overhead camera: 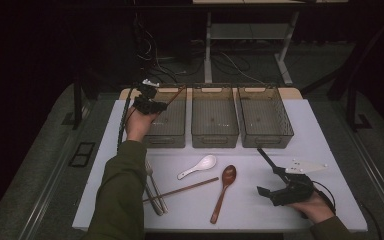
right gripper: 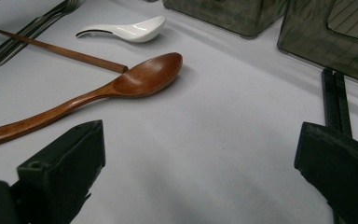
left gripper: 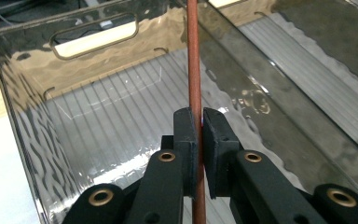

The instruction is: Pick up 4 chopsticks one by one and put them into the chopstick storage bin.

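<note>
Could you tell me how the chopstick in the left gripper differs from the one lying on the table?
The held chopstick is clamped between the left gripper jaws above the left bin; the table chopstick lies flat, untouched, beside the wooden spoon. Both are slim brown wooden sticks.

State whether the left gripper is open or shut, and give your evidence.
Shut. In the left gripper view, the left gripper has both pads pressed against a chopstick held over the left bin.

chopstick (left gripper: 194, 70) over left bin (overhead camera: 172, 131), spoons (overhead camera: 223, 187) before bins
</note>
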The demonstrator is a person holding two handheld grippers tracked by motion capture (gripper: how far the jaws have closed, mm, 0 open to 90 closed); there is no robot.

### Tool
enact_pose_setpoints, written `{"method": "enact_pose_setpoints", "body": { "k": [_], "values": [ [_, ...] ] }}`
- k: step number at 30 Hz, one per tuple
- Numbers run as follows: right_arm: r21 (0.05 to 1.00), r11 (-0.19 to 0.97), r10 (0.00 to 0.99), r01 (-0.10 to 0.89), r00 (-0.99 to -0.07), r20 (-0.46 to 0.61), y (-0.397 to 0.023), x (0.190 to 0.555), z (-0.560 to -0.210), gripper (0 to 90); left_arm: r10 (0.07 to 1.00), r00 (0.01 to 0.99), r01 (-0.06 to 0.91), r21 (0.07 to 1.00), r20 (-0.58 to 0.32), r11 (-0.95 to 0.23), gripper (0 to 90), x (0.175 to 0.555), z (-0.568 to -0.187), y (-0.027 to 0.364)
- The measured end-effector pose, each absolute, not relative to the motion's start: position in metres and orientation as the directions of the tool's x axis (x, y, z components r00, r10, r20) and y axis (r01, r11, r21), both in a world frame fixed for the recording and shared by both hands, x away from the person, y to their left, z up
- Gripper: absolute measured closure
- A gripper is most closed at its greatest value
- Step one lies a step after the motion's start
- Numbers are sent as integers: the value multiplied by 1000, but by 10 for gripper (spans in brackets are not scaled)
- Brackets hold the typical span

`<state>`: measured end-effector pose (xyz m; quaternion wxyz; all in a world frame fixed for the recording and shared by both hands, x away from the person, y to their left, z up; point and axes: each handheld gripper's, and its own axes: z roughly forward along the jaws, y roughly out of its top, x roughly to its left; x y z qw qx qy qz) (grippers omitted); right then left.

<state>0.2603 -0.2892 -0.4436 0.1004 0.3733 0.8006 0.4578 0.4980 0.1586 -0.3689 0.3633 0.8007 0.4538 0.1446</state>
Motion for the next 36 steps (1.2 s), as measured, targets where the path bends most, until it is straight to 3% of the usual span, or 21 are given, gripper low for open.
{"method": "enact_pose_setpoints", "body": {
  "k": [4,10,19,30,36],
  "values": [
    [807,302,690,507,-701,182,-290,260,-443,17,833,544,619,720,-104,-314,822,499,-370,158],
    [808,303,689,506,-702,181,-289,260,-443,17,841,534,621,714,-85,-322,651,499,-371,159],
    [807,305,688,505,-703,180,-289,260,-444,17,814,566,611,730,-131,-307,494,498,-370,161],
    [807,305,689,506,-702,180,-289,260,-443,17,773,619,580,744,-137,-333,401,491,-365,156],
    [808,305,689,505,-702,179,-289,260,-443,17,741,664,544,743,-97,-390,341,484,-360,154]
  ]
}}
